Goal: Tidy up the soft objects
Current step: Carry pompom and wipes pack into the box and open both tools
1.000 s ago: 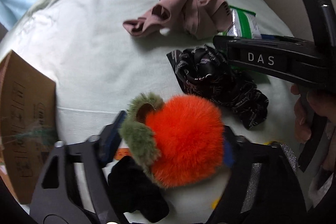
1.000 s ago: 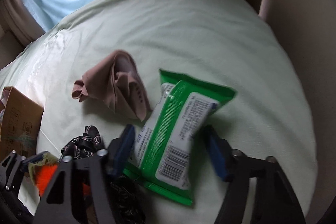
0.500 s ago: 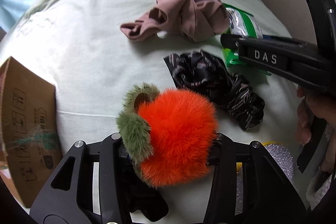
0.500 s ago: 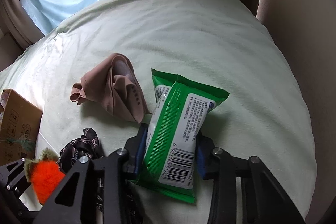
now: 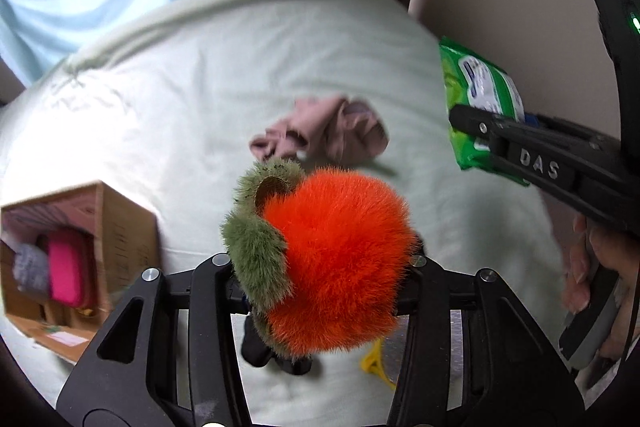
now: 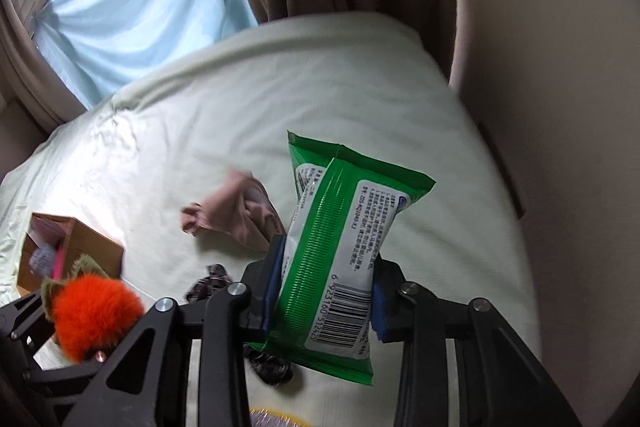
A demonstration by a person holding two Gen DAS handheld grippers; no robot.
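My left gripper point(image 5: 320, 263) is shut on a fluffy orange plush with green fuzzy leaves point(image 5: 336, 259) and holds it above the bed; the plush also shows in the right wrist view point(image 6: 94, 311). My right gripper point(image 6: 326, 291) is shut on a green wet-wipes pack point(image 6: 340, 247) and holds it above the bed; the pack also shows at the right in the left wrist view point(image 5: 476, 107). A crumpled pink cloth point(image 5: 328, 135) point(image 6: 236, 215) lies on the sheet beyond both. A dark patterned scrunchie point(image 6: 212, 283) lies below the wipes, partly hidden.
An open cardboard box point(image 5: 80, 251) point(image 6: 68, 247) sits on the bed at the left, with a pink item point(image 5: 66, 267) and a grey fuzzy item inside. The pale green sheet point(image 6: 240, 107) spreads to brown curtains, a blue cloth and a beige wall point(image 6: 560, 107).
Both grippers closed on their objects and rose off the bed, the left with the orange plush, the right with the wipes pack. The views tilted up and the box interior came into sight.
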